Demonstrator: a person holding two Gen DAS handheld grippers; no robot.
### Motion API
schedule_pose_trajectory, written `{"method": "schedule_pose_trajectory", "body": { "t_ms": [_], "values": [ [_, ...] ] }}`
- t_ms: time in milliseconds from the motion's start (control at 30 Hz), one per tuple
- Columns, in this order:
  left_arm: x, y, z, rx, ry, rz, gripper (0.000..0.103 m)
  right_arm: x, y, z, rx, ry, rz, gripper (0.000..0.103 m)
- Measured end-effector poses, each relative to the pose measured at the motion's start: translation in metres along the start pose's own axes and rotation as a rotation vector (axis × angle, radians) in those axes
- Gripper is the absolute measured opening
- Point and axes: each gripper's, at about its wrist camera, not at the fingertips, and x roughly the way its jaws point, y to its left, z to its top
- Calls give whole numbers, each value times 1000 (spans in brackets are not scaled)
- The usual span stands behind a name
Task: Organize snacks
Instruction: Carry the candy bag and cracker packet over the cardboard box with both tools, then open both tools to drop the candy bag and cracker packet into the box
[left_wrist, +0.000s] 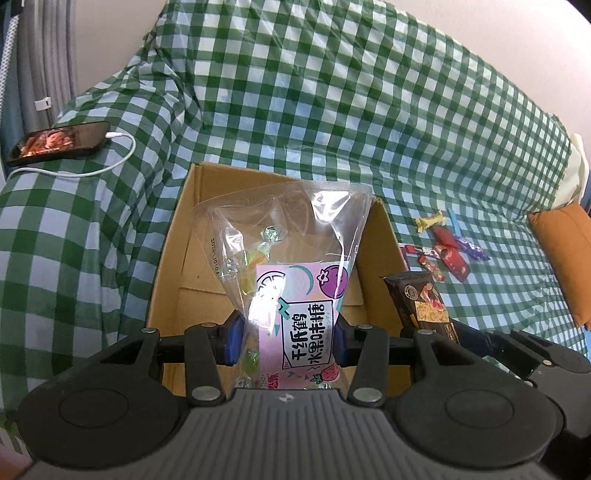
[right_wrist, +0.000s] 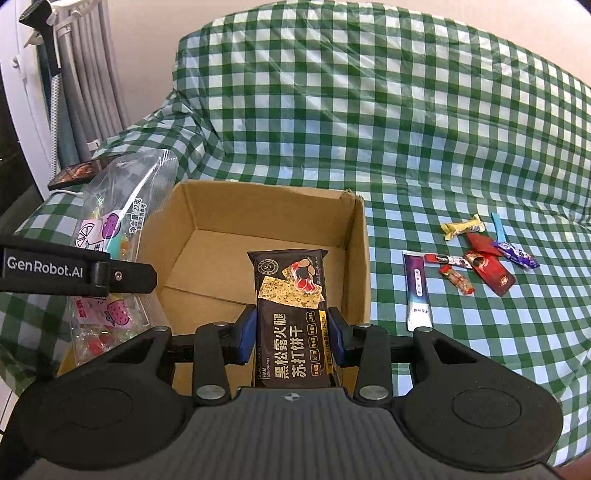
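Observation:
My left gripper (left_wrist: 288, 341) is shut on a clear candy bag (left_wrist: 291, 295) with a pink label and holds it over the open cardboard box (left_wrist: 173, 258). My right gripper (right_wrist: 291, 339) is shut on a black cracker packet (right_wrist: 291, 310) and holds it over the same box (right_wrist: 354, 266). The candy bag (right_wrist: 110, 236) and the left gripper also show at the left of the right wrist view. The cracker packet (left_wrist: 421, 302) shows at the right of the left wrist view. The visible box floor is bare.
Several small wrapped snacks (right_wrist: 476, 258) and a white-purple sachet (right_wrist: 417, 291) lie on the green checked cloth (right_wrist: 369, 110) right of the box. A phone (left_wrist: 59, 142) with a white cable lies far left. An orange cushion (left_wrist: 565, 254) sits far right.

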Motion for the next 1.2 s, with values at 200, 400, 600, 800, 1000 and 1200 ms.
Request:
{"method": "schedule_pose_trajectory", "body": {
  "t_ms": [200, 400, 600, 800, 1000, 1200],
  "values": [
    [24, 2, 6, 14, 18, 16, 50, 22, -3, 4, 7, 30, -9, 42],
    [46, 7, 10, 24, 44, 43, 50, 42, 2, 4, 12, 59, -12, 42],
    [63, 10, 12, 43, 64, 69, 50, 58, 7, 10, 13, 73, -8, 42],
    [74, 8, 18, 72, 107, 104, 85, 68, 12, 17, 36, 66, 8, 43],
    [54, 11, 14, 39, 79, 183, 103, 53, 3, 20, 93, 32, -45, 82],
    [20, 0, -7, 65, 95, 198, 103, 14, -13, -2, 109, 46, -42, 86]
  ]
}}
